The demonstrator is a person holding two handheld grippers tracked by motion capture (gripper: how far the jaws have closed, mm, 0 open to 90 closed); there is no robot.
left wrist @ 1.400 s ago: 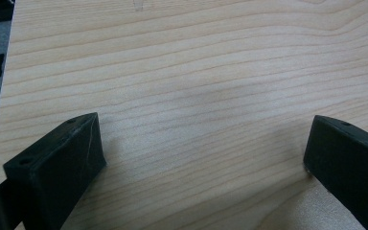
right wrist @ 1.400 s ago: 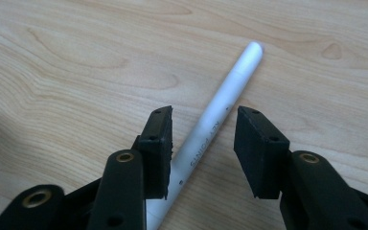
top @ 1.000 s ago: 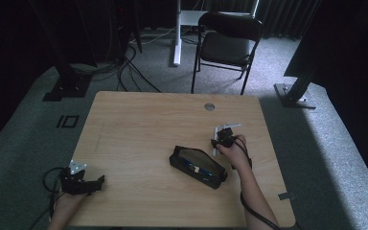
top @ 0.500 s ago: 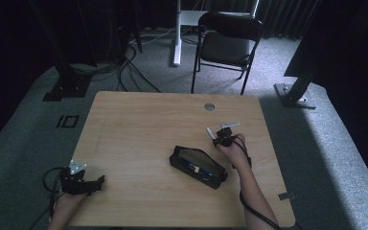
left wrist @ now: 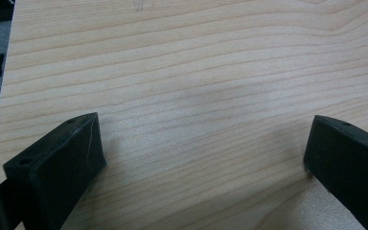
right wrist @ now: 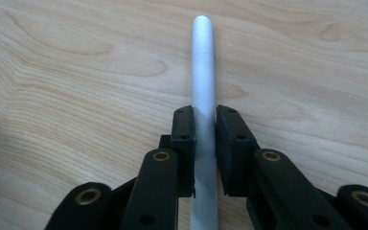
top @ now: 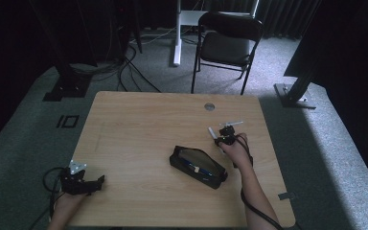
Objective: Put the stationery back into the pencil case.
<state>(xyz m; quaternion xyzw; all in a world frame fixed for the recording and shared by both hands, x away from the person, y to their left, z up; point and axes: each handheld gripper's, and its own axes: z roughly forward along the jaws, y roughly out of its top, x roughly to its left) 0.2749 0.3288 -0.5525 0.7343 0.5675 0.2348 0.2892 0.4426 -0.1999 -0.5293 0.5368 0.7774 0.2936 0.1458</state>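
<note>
My right gripper (right wrist: 204, 114) is shut on a slim white pen (right wrist: 203, 67), whose rounded end sticks out past the jaws over the wooden table (right wrist: 76, 72). In the high view this right gripper (top: 219, 137) sits at the table's right side, with the pen's (top: 212, 131) white end pointing up-left. A black pencil case (top: 197, 166) lies open just left of that hand. My left gripper (top: 96, 182) rests near the table's front left corner. Its jaws (left wrist: 203, 143) stand wide apart with bare wood between them.
A small round grommet (top: 209, 106) is set into the table's far edge. A black folding chair (top: 227, 43) stands beyond the table, with cables on the grey floor (top: 139, 72). A stand base (top: 292, 96) sits off the far right corner.
The pen's white end by the right gripper has shifted slightly up and to the left. Both hands have kept their places.
</note>
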